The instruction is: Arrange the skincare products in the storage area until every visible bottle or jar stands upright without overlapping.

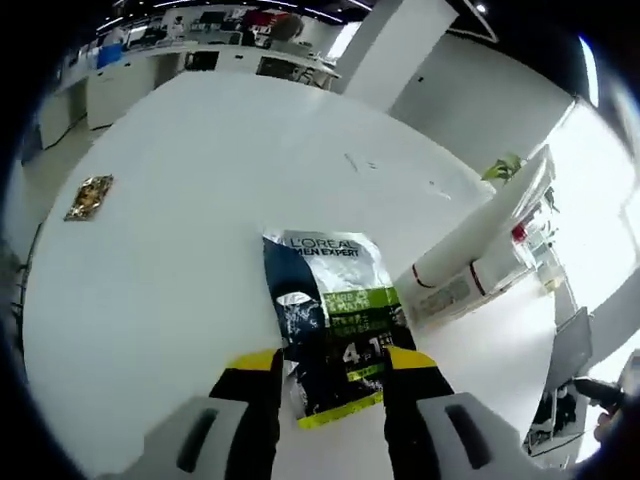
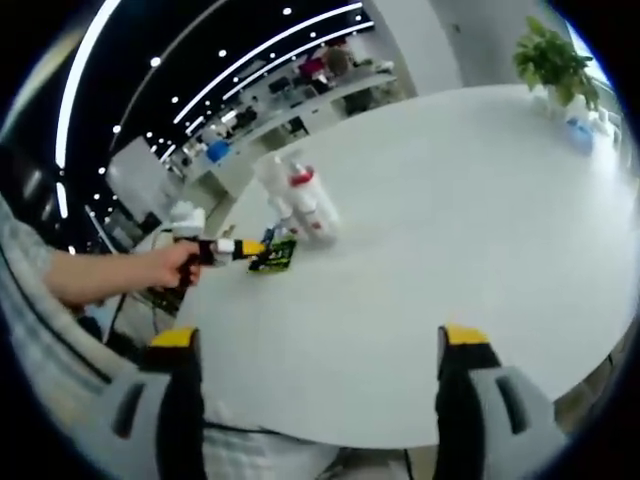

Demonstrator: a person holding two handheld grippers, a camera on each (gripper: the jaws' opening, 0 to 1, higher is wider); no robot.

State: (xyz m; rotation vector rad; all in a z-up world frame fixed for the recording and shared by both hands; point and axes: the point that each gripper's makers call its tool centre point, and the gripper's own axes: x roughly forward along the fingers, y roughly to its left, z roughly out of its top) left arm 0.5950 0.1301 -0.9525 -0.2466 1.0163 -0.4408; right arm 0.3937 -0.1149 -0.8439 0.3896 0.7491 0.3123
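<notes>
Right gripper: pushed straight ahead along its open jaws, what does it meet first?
Probably nothing soon: the right gripper points over bare white table. The white bottles stand off to the left of that line, though depth is unclear.

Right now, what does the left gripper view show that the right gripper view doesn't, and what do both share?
Left gripper view: the print on the L'Oreal sachet, which sits between the left gripper's yellow-tipped jaws, and a small gold packet far off on the table.

Right gripper view: the right gripper open over bare table, a hand holding the left gripper, and a potted plant at the far edge.

Both: the white table, the sachet, the left gripper and the white bottles, one red-capped.
</notes>
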